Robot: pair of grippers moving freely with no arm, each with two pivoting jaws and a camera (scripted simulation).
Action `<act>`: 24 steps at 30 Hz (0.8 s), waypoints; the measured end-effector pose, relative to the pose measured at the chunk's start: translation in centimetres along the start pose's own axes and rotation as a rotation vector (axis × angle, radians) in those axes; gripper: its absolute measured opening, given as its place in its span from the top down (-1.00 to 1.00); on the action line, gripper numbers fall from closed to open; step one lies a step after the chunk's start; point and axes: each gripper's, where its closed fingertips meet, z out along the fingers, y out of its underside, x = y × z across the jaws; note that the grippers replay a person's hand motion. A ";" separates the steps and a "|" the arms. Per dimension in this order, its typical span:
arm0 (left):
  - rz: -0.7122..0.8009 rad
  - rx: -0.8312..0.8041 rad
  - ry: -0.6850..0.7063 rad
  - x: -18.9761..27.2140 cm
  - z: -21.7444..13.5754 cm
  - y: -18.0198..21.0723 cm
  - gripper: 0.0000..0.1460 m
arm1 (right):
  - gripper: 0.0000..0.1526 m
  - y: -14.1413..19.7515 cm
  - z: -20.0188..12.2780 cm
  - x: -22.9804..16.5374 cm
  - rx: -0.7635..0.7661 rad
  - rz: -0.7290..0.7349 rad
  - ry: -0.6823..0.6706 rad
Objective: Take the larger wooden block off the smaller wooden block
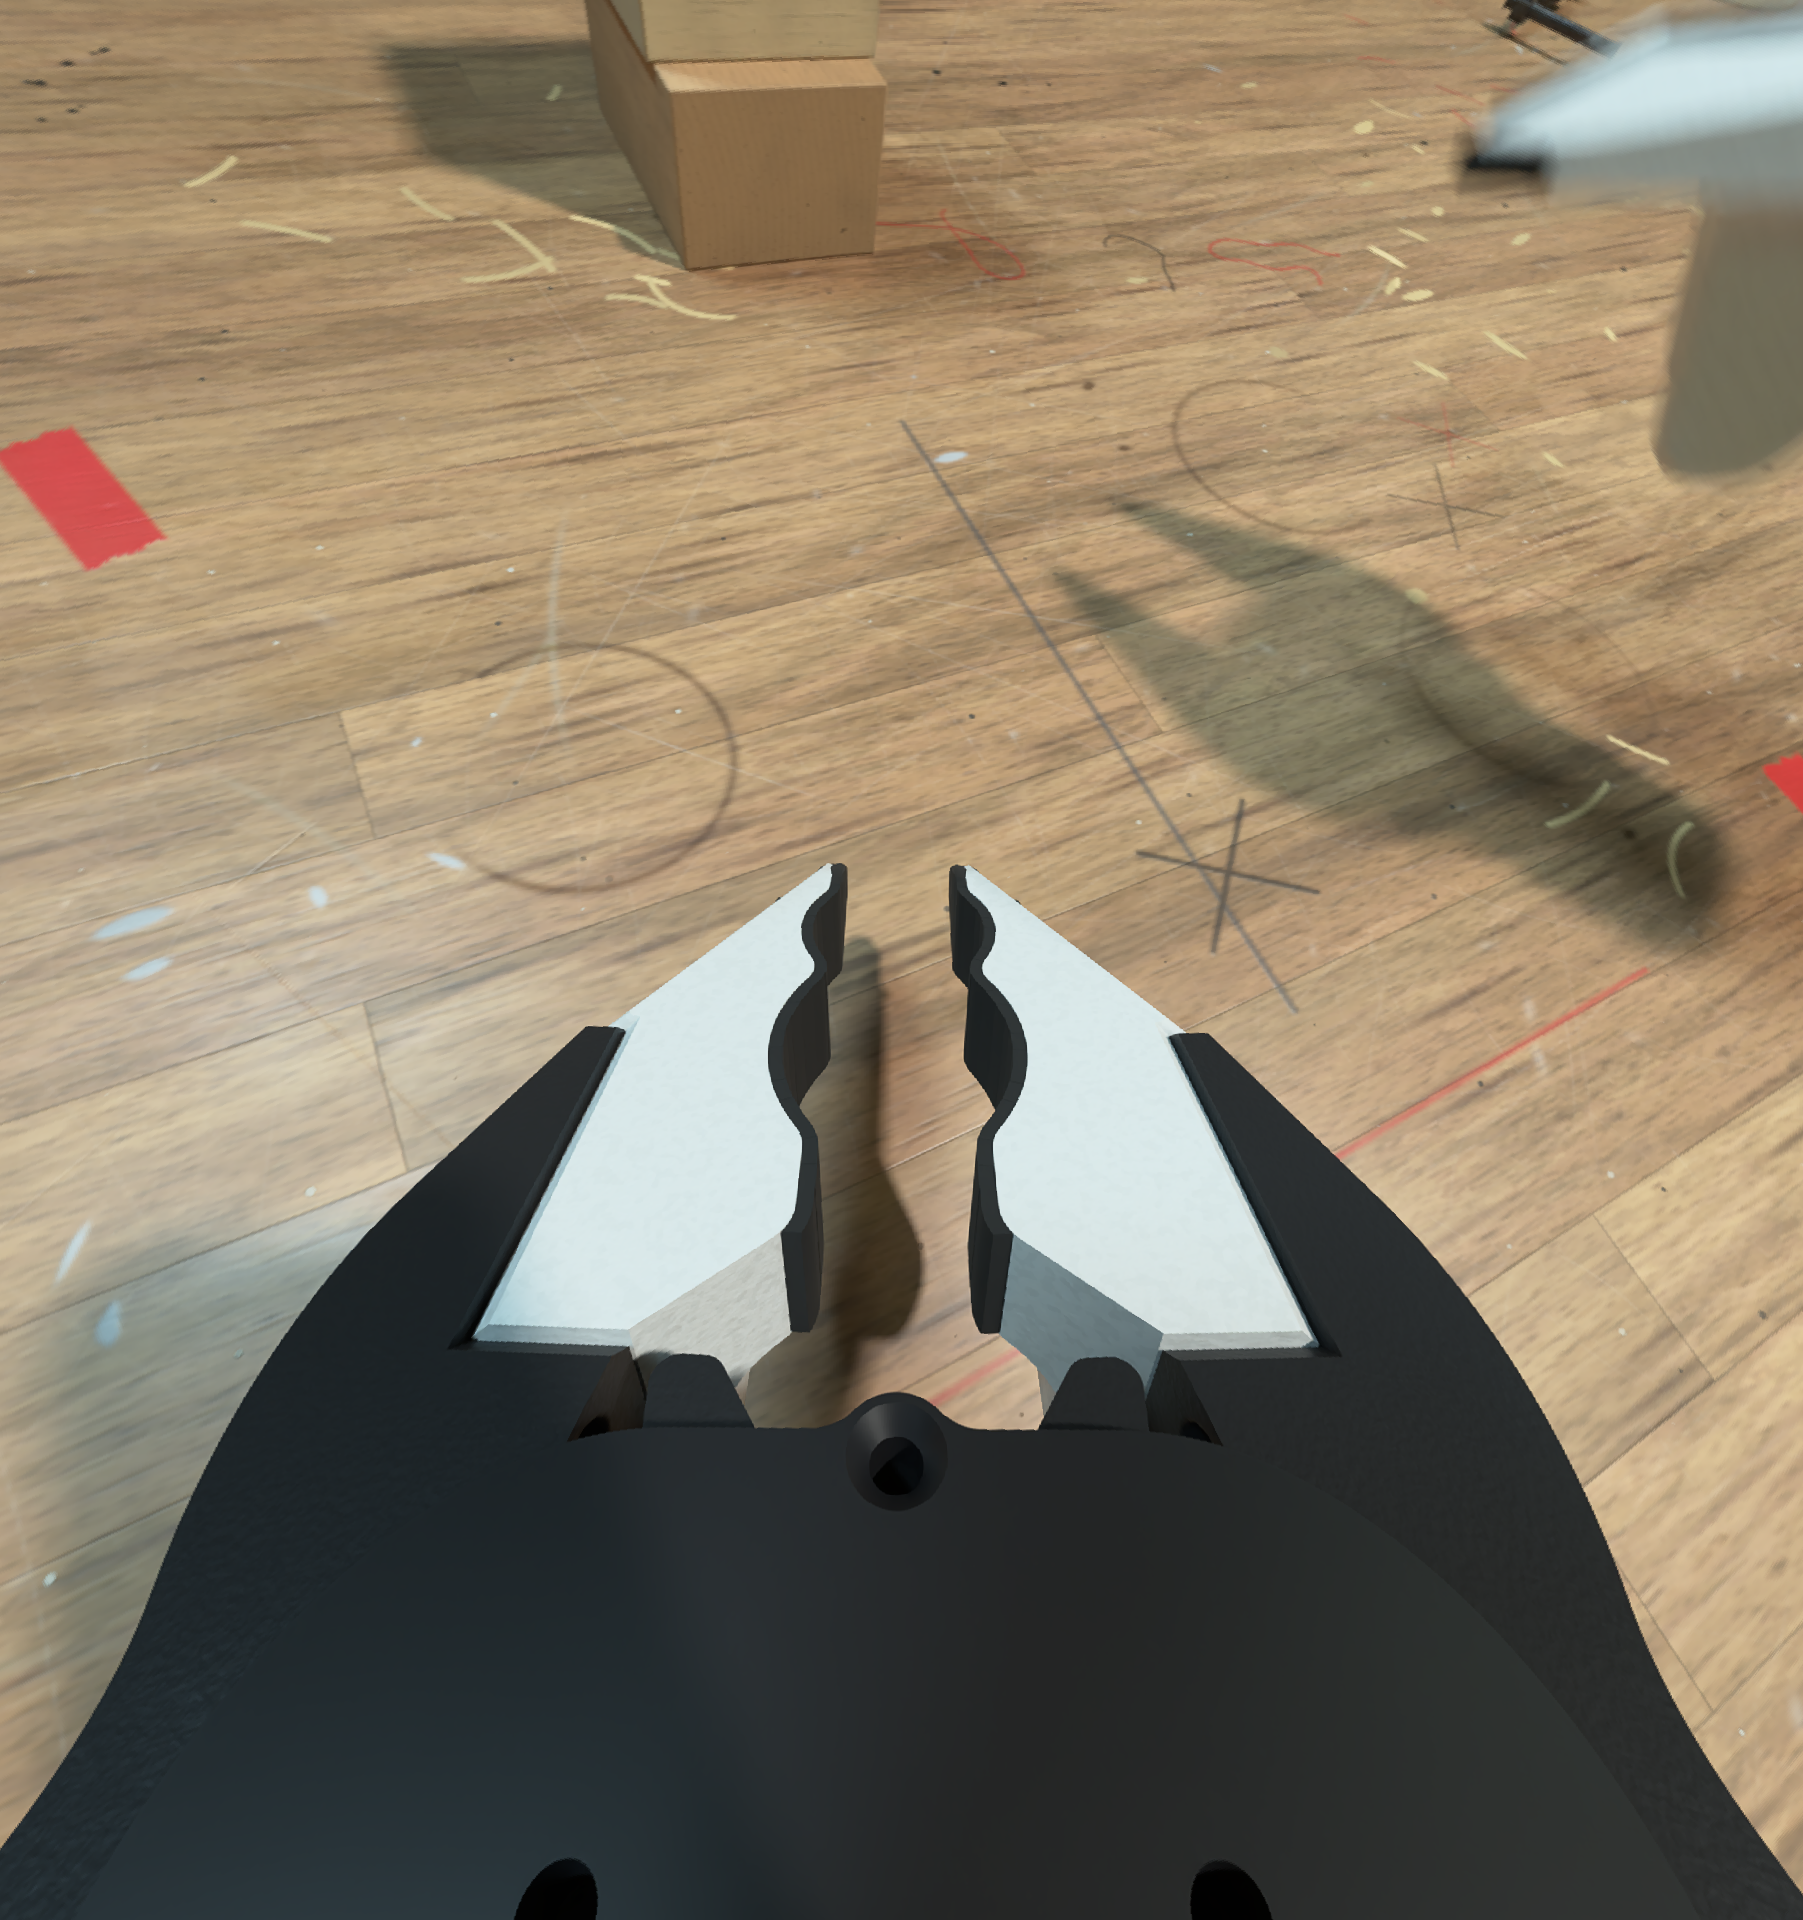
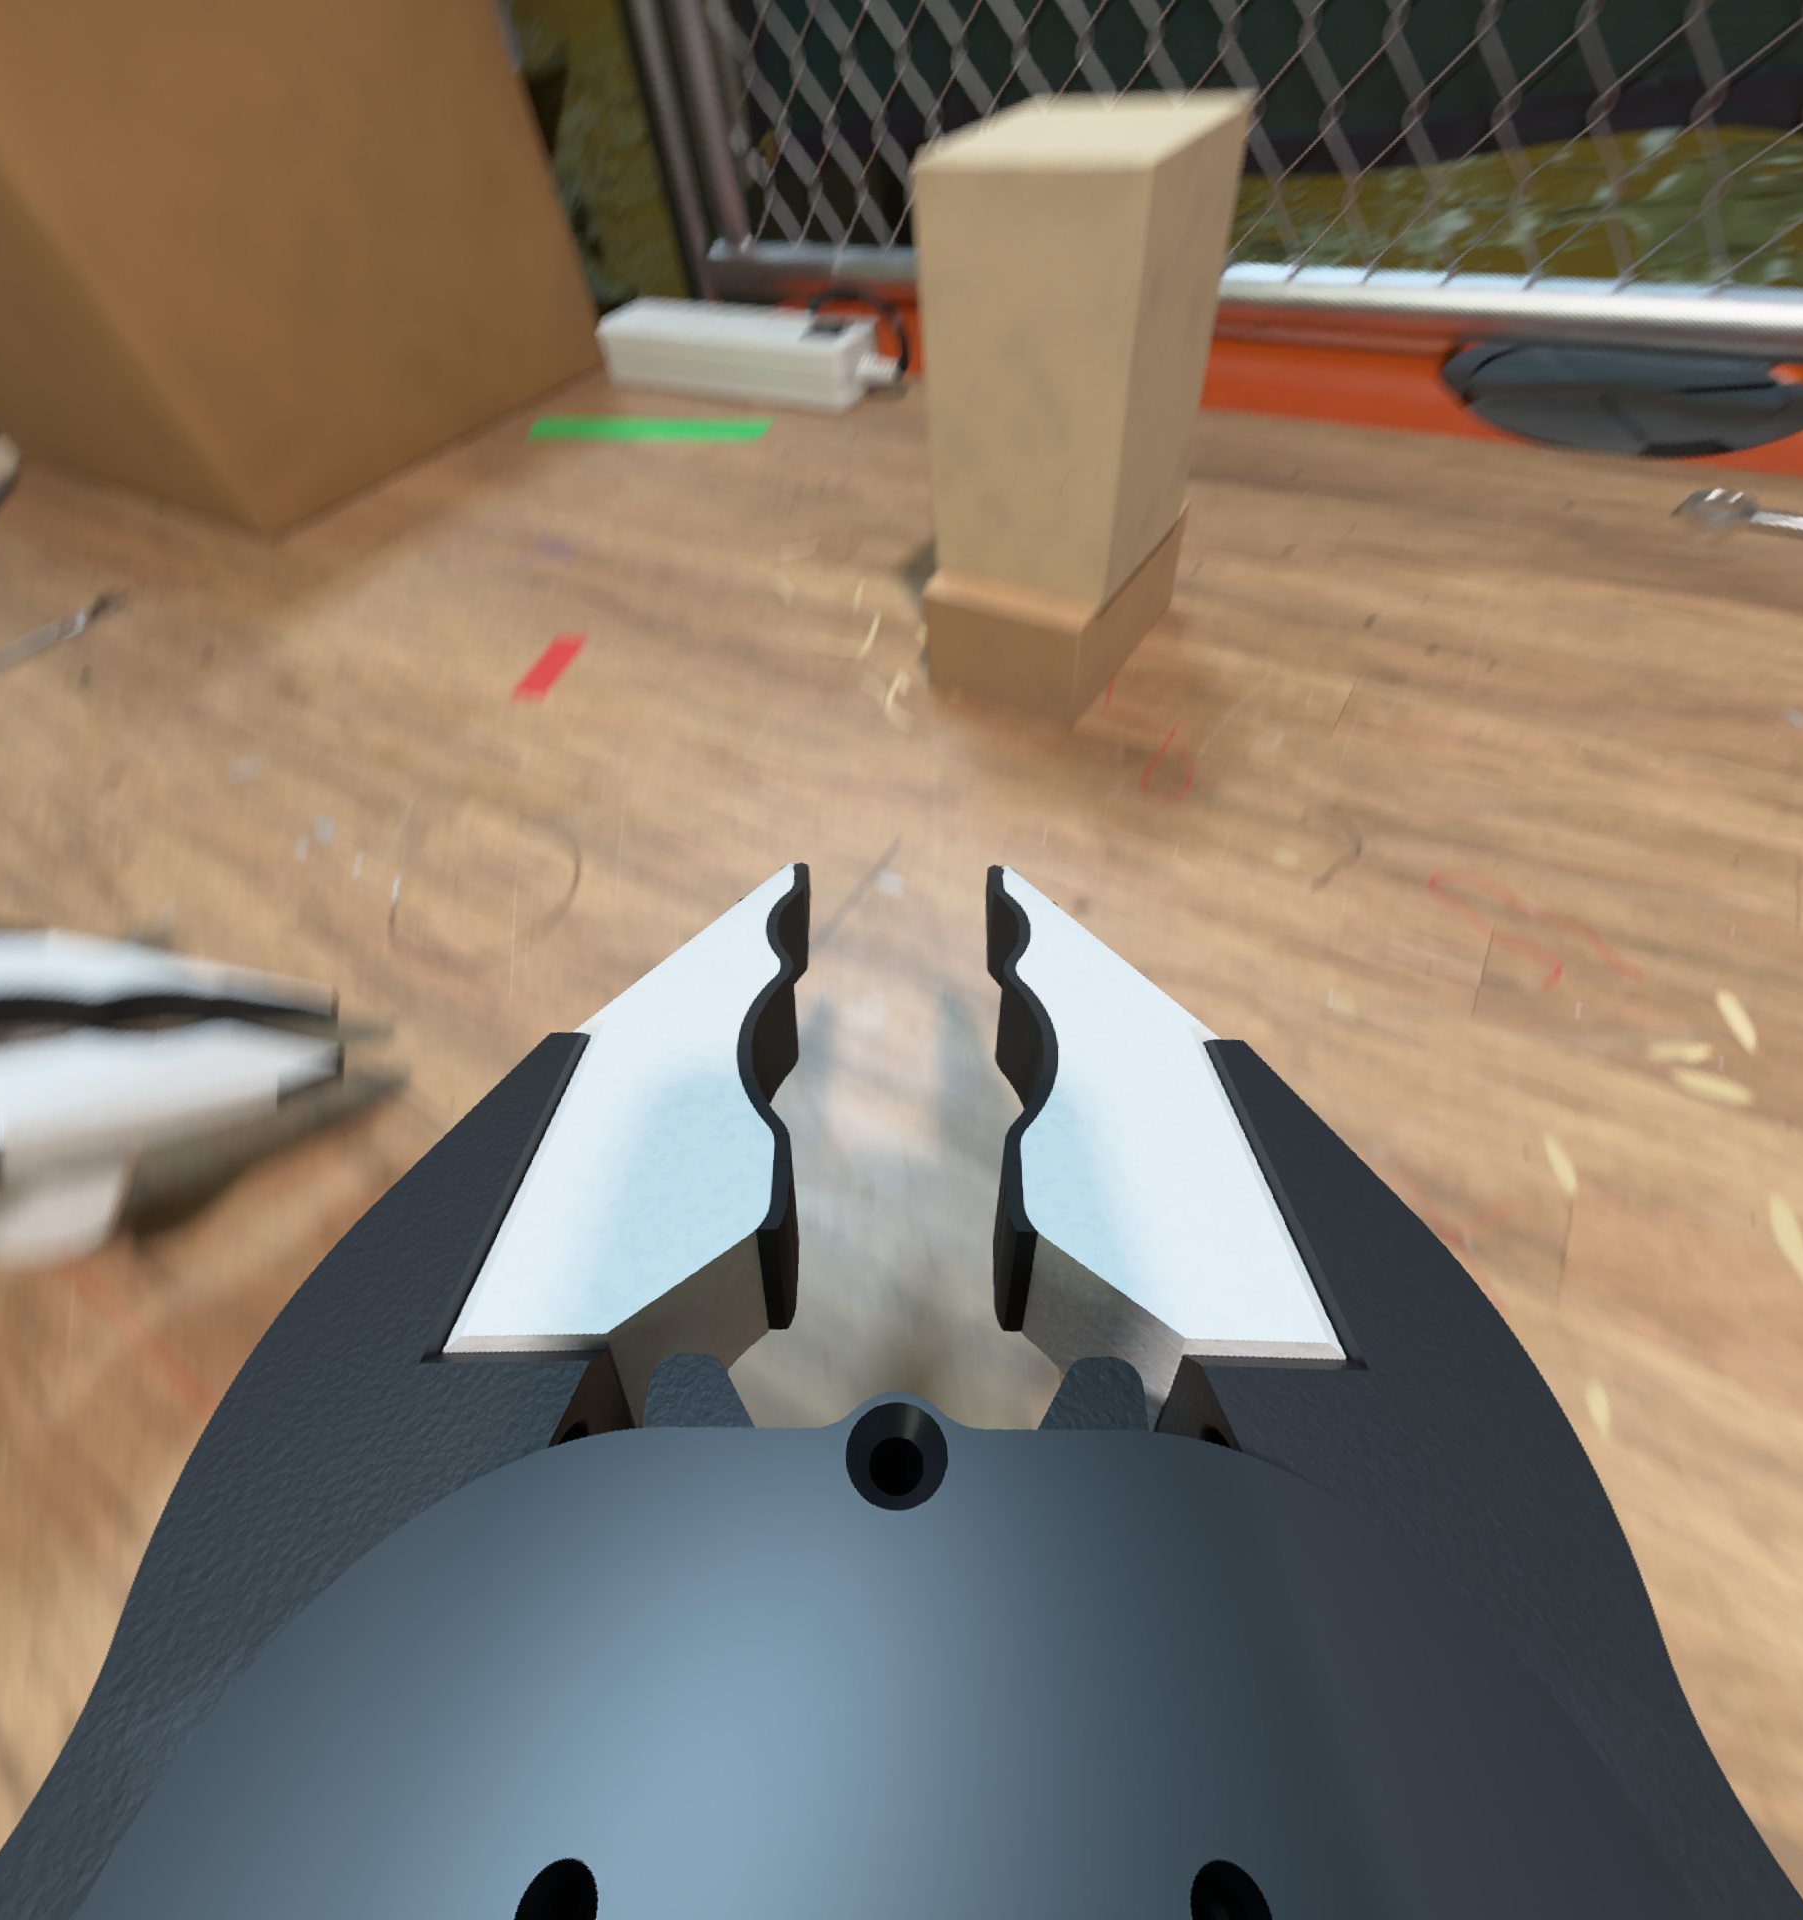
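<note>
A tall pale wooden block (image 2: 1063, 343) stands upright on a smaller, darker wooden block (image 2: 1032, 644) on the wooden table. In the left wrist view the smaller block (image 1: 772, 166) shows at the top with the larger block's base (image 1: 751, 26) on it. My left gripper (image 1: 897, 883) is open and empty, well short of the stack. My right gripper (image 2: 897, 883) is open and empty, pointing at the stack from a distance. The right gripper shows blurred at the left wrist view's top right (image 1: 1707, 156). The left gripper shows blurred at the right wrist view's left edge (image 2: 149, 1060).
A cardboard box (image 2: 242, 239) stands at the back left, a white power unit (image 2: 741, 348) beside it. A wire fence (image 2: 1396, 135) and an orange object (image 2: 1499, 384) line the far edge. Tools (image 2: 1770, 520) lie at the sides. Tape marks (image 1: 76, 499) and shavings dot the table.
</note>
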 end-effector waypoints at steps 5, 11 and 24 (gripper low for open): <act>0.020 0.013 -0.063 -0.9 -0.4 0.1 0.73 | 0.41 7.7 -5.4 0.6 -0.022 -0.020 -0.030; 0.118 0.050 -0.163 -1.2 -0.4 -1.0 0.74 | 0.26 8.4 -7.2 1.2 -0.044 0.026 -0.109; 0.184 0.085 -0.128 2.5 -0.1 -2.4 0.80 | 0.25 8.2 -7.4 2.0 -0.061 0.253 -0.177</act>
